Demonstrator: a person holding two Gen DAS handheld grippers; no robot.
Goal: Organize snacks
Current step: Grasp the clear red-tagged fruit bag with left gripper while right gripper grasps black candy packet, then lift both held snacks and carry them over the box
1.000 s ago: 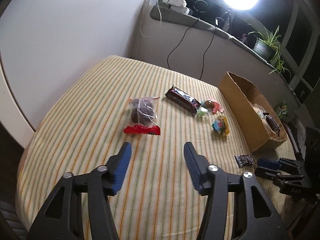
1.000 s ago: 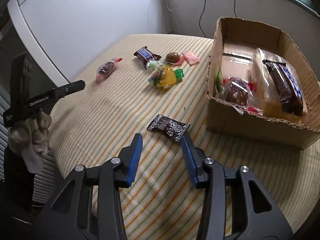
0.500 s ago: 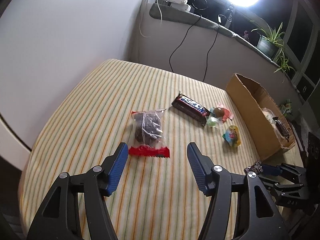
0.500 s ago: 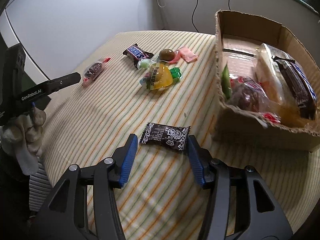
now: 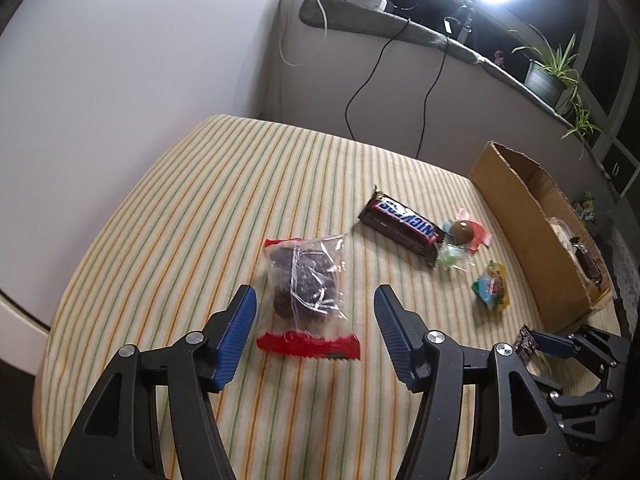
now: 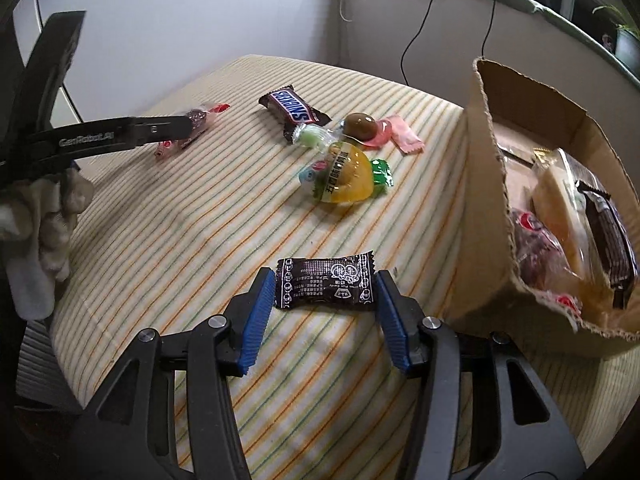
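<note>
Left gripper [image 5: 314, 312] hangs over the striped table [image 5: 192, 216], jaws apart, with the clear bag of dark snacks [image 5: 306, 280] lying between the blue fingers, red seal toward the camera; no pad presses on it. Right gripper [image 6: 326, 294] straddles the small black candy packet [image 6: 326, 283], jaws apart, the pads just beside its 2 crimped ends, the packet flat on the cloth. Past it sit a yellow jelly cup [image 6: 346, 178], a chocolate bar [image 6: 294, 109] and a brown sweet [image 6: 360, 125]. The cardboard box [image 6: 480, 200] stands to the right, several wrapped snacks already inside.
</note>
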